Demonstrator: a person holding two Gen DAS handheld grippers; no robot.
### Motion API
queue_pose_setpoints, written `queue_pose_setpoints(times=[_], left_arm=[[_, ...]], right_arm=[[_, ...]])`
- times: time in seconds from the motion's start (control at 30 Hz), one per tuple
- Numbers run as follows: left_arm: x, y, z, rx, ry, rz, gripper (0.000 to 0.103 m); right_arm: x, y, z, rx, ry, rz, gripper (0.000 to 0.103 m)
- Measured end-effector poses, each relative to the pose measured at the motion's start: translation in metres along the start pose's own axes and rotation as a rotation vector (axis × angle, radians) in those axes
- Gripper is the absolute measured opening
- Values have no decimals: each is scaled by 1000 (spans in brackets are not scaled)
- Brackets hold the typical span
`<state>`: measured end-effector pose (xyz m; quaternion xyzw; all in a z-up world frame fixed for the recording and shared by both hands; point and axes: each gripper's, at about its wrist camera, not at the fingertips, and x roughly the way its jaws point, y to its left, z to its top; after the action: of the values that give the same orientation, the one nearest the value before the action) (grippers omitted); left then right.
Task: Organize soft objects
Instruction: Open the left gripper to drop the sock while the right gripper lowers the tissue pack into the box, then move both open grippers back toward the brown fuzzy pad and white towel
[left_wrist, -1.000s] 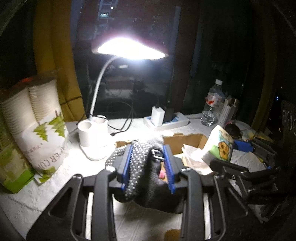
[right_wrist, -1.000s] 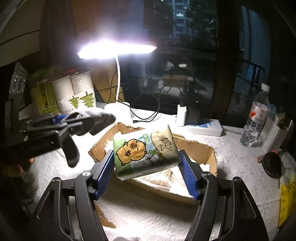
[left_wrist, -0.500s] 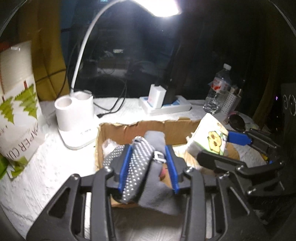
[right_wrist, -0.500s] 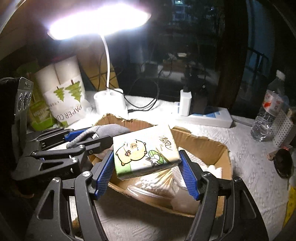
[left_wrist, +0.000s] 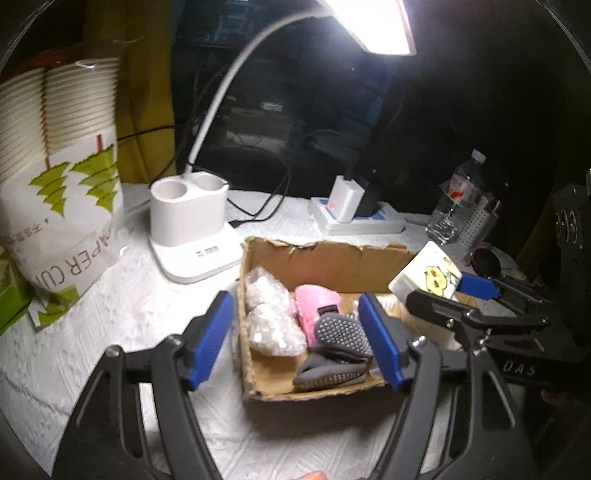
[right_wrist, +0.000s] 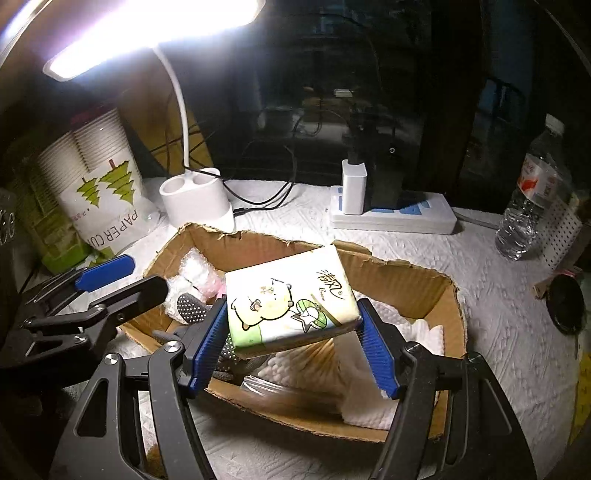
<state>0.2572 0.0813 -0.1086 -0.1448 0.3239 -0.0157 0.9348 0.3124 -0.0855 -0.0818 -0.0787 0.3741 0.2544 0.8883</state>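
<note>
Tissue pack (right_wrist: 291, 295) looks light and squashy with a slick wrapper; side grip across the short width seems best. Right tongs (right_wrist: 291, 328) clamp it tilted above the cardboard box (right_wrist: 417, 280). Left tongs (left_wrist: 299, 341) spread wide, holding nothing, over the box's left end. Grey dotted sock (left_wrist: 338, 347) lies inside beside a pink item (left_wrist: 316, 299).

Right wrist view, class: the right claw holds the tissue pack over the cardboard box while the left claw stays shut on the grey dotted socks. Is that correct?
One detail is wrong. The left claw is open, and the grey dotted socks lie loose in the cardboard box, as the left wrist view shows. The right claw does hold the tissue pack over the box.
</note>
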Motion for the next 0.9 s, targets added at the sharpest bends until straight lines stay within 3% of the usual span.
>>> queue_pose_setpoints(times=[0.27,0.4,0.9], left_arm=[[-14,10,1,-24,-15,13,72],[-21,10,0,-18,-20,14,73],[-67,-2,-13,21,-61,10,73]], right_arm=[[-6,-3,7,61,-20,-3,72],[-15,-3,7,57,-55,-19,83],[-65,13,-8,31,-118,-37,83]])
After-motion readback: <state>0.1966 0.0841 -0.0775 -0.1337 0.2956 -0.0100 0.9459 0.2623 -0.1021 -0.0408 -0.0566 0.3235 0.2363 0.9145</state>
